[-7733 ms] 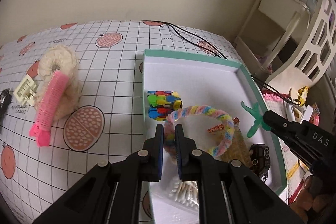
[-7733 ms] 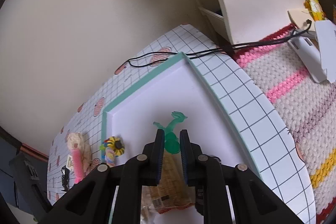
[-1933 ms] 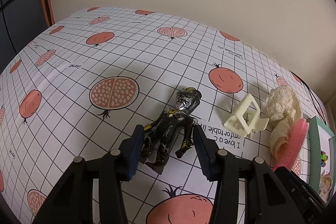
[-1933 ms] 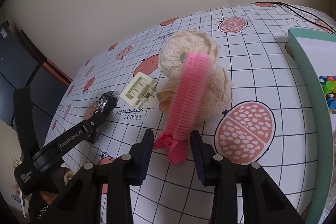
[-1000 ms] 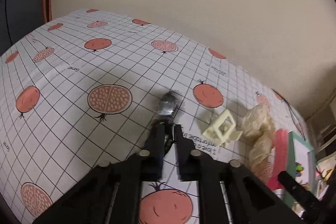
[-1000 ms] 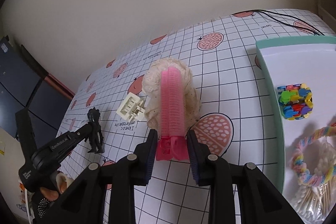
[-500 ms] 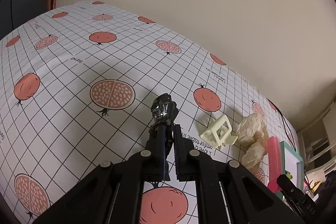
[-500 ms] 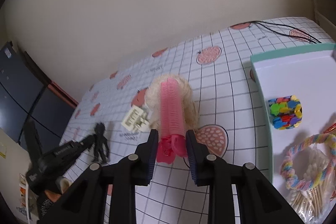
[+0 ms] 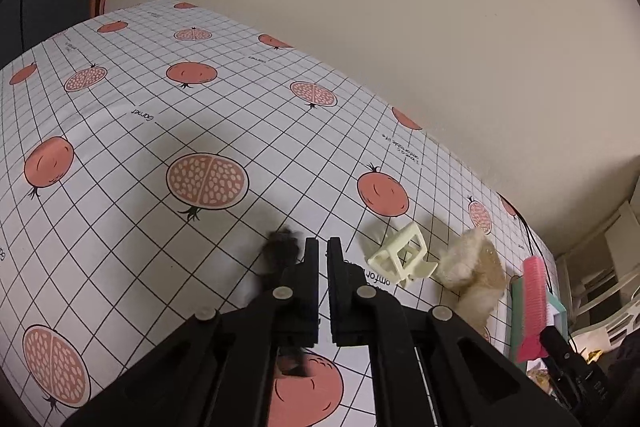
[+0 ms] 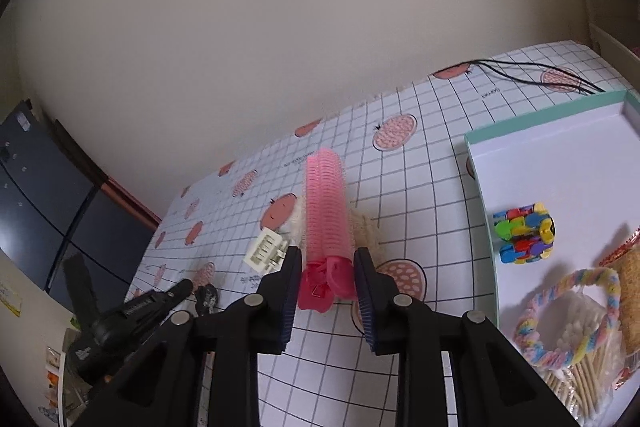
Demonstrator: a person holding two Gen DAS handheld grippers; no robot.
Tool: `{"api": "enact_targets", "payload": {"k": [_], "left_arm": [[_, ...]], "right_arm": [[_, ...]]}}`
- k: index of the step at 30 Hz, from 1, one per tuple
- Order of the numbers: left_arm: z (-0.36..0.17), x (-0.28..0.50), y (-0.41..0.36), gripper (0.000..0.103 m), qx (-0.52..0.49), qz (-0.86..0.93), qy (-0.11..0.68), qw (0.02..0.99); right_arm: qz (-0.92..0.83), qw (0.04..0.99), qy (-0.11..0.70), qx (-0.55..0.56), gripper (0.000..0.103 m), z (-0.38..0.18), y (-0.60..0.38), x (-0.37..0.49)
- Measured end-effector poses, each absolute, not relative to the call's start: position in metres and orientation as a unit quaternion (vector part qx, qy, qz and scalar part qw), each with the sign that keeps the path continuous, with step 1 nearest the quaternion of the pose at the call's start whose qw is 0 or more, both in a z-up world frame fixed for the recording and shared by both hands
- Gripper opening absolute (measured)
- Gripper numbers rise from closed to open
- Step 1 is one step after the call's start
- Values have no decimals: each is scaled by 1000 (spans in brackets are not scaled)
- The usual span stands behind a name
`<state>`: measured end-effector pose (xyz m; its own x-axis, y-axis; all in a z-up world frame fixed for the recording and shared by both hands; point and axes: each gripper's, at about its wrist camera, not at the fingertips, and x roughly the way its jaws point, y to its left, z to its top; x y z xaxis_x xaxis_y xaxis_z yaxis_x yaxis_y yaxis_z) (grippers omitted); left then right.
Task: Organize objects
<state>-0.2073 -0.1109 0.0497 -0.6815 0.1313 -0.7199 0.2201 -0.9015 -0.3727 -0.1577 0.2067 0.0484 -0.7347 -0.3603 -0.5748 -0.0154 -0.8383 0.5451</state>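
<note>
though blurred, black figure (image 9: 280,259) beside (left of) left gripper (image 9: 323,251)

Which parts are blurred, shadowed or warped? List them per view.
Left wrist view: the dark toy figure is smeared by motion blur; a soft shadow lies on the tablecloth; its grid lines bow outward. Right wrist view: the hair roller is fairly sharp; the corners go black.
</note>
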Motion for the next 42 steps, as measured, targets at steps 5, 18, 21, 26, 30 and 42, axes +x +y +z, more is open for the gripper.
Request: {"api": "enact_targets", "payload": {"k": [5, 18, 21, 26, 30, 42], "left_arm": [[48, -208, -109, 3, 411, -885, 216, 28], [49, -217, -56, 14, 432, -879, 198, -27], [47, -222, -34, 30, 438, -877, 193, -46], [46, -230, 5, 34, 444, -876, 172, -73], [39, -235, 30, 34, 452, -877, 144, -71], [15, -247, 51, 3, 467, -876, 111, -41]], "right_arm": [[-894, 95, -267, 347, 29, 52, 211, -156], [-899, 72, -244, 357, 29, 53, 233, -152], [-899, 65, -247, 355, 29, 54, 244, -150], [-901, 51, -245, 356, 29, 54, 262, -147], [-903, 45, -239, 354, 29, 57, 271, -145], [-904, 33, -239, 353, 29, 57, 288, -139]]}}
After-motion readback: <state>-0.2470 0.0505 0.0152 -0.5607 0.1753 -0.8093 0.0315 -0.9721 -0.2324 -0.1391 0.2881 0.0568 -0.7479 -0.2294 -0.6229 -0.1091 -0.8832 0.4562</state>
